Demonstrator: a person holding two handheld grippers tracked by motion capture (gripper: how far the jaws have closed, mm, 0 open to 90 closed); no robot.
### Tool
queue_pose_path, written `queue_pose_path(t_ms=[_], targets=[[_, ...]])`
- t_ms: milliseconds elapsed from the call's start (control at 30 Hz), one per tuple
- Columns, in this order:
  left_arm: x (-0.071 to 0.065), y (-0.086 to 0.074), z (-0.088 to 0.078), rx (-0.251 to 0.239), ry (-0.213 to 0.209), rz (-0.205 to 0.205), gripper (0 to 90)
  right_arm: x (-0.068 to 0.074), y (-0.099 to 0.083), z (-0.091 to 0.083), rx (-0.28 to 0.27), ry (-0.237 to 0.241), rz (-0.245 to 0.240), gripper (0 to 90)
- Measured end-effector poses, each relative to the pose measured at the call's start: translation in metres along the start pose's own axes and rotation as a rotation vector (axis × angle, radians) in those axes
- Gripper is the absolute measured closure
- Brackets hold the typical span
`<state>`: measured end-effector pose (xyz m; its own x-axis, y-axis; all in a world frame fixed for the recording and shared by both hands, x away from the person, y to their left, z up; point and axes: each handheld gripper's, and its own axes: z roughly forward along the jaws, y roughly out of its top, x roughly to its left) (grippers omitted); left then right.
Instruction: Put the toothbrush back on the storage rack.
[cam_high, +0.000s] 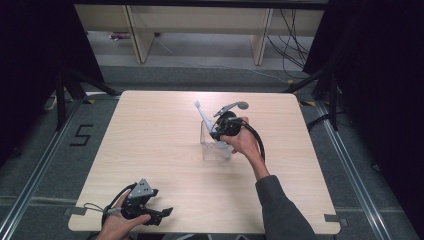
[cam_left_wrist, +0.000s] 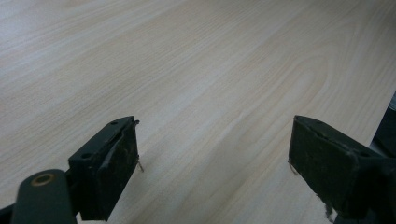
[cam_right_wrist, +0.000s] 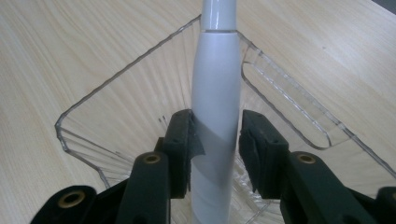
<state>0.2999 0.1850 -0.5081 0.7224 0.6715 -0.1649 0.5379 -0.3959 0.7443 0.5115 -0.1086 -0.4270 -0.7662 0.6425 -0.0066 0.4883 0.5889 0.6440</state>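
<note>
A: How is the right gripper (cam_right_wrist: 215, 140) seen?

B: Its jaws are drawn in narrow around the handle of a white toothbrush (cam_right_wrist: 215, 116). In the right gripper view the left pad is pressed against the handle; on the right a hairline gap may be there, though it cannot be told for certain. The toothbrush is taken as gripped.

A: And where is the toothbrush placed?

B: Its lower end is sunk into a clear plastic container (cam_right_wrist: 107, 116), whose rim and slotted wall are seen around the handle. In the high view the toothbrush (cam_high: 203, 117) is tilted, with its head pointed toward the far edge of the table (cam_high: 150, 150) and slightly left.

A: Where on the table is the container (cam_high: 212, 145) found?

B: It is stood a little right of the middle, nearer the far edge than the near one. The right gripper (cam_high: 220, 131) is held just above it by the right hand (cam_high: 242, 140), with its cable looped down along the forearm.

A: What about the left gripper (cam_left_wrist: 215, 154)?

B: Its jaws are spread wide, and only bare wood is seen between them. In the high view the left gripper (cam_high: 162, 214) is held low by the left hand (cam_high: 117, 220) at the near left corner of the table, well apart from the container.
</note>
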Motion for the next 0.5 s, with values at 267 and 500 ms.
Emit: queue_pose_path(t_ms=[267,500], targets=[[0.0008,0.0002,-0.0008,0.009,0.005,0.012,15.1,0.0028,0.0012,0.0002,0.011,0.006,-0.018,67.5],[0.0004,0.0003,-0.0001,-0.006,-0.001,0.013,15.1,0.0028,0.0008,-0.0024,-0.007,0.015,0.003,63.2]])
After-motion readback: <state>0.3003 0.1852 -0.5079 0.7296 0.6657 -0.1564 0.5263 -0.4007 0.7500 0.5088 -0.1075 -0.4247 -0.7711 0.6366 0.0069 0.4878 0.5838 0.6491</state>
